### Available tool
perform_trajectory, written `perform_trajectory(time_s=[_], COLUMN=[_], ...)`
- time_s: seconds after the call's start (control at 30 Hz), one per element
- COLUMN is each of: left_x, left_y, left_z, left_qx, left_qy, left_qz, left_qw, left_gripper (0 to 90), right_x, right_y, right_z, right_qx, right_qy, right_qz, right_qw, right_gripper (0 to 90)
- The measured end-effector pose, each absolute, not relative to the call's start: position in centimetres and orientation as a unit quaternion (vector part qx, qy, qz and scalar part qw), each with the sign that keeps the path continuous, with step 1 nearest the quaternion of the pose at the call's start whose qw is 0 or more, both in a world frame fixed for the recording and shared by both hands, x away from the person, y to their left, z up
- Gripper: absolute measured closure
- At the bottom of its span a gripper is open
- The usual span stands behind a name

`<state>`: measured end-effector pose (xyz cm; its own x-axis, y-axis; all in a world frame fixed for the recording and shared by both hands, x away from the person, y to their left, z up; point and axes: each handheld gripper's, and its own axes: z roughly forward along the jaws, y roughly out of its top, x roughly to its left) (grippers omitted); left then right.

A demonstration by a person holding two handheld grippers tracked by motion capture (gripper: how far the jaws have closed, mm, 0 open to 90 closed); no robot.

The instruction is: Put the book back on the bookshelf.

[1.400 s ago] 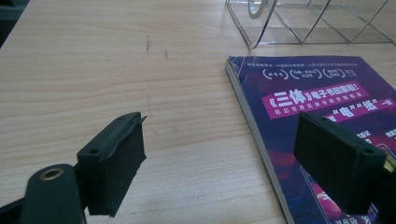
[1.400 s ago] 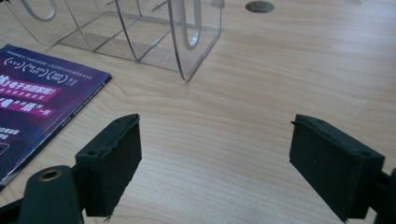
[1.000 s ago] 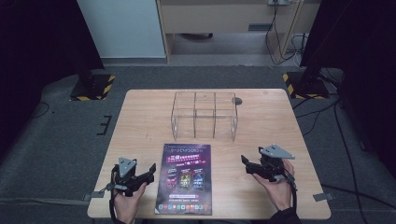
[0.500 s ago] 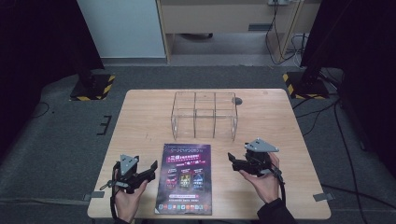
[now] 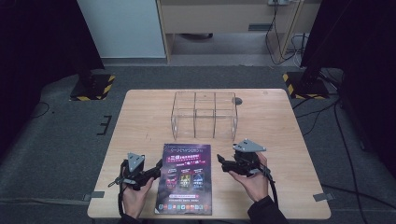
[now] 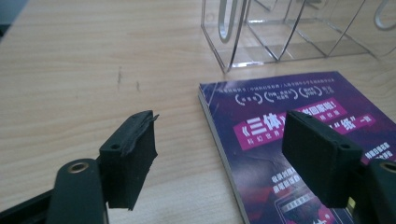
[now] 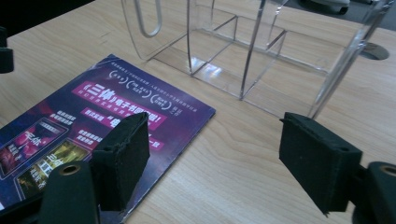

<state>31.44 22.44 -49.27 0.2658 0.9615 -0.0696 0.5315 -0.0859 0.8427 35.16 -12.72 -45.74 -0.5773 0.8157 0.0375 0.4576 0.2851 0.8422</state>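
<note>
A purple magazine (image 5: 184, 177) lies flat on the table's near middle, its cover up. Behind it stands a clear acrylic organizer (image 5: 204, 114) with several compartments. My left gripper (image 5: 157, 168) rests at the magazine's left edge and points right. Its jaws have just been closing a little but still stand open. In the left gripper view the magazine (image 6: 299, 140) lies on the table below the left gripper (image 6: 224, 144), and the pads do not touch it. My right gripper (image 5: 221, 163) is open beside the magazine's upper right corner (image 7: 93, 116), with the organizer (image 7: 243, 51) just beyond the right gripper (image 7: 215, 144).
The wooden table (image 5: 280, 140) has a round cable hole (image 5: 238, 100) behind the organizer's right end. Black-and-yellow stand bases (image 5: 93, 86) sit on the dark floor beyond the table's far corners. Bare wood stretches to either side of the magazine.
My right gripper has moved left, up to the magazine's right edge. The left hand has hardly moved. The magazine and organizer lie as before.
</note>
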Motion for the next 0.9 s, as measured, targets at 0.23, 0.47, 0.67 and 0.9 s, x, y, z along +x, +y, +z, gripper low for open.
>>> perform_trajectory(time_s=[0.23,0.47,0.67,0.9], left_x=[31.7,31.9,32.1,32.3], left_y=[22.0,21.6,21.3,21.0], left_z=[-50.1,-50.9,-51.5,-52.0], left_qx=[0.693,0.699,0.707,0.712], left_qy=[0.559,0.553,0.552,0.556], left_qz=[0.237,0.230,0.215,0.208], left_qw=[0.389,0.390,0.386,0.374], left_gripper=[30.2,34.0,36.4,38.5], right_x=[34.9,34.7,34.6,34.4], right_y=[-11.8,-10.7,-9.9,-9.0], right_z=[-46.9,-48.1,-49.1,-50.1], right_qx=[0.409,0.406,0.402,0.404], right_qy=[0.782,0.792,0.799,0.801], right_qz=[0.428,0.419,0.414,0.412], right_qw=[0.194,0.181,0.172,0.160], right_gripper=[27.0,30.1,31.2,32.3])
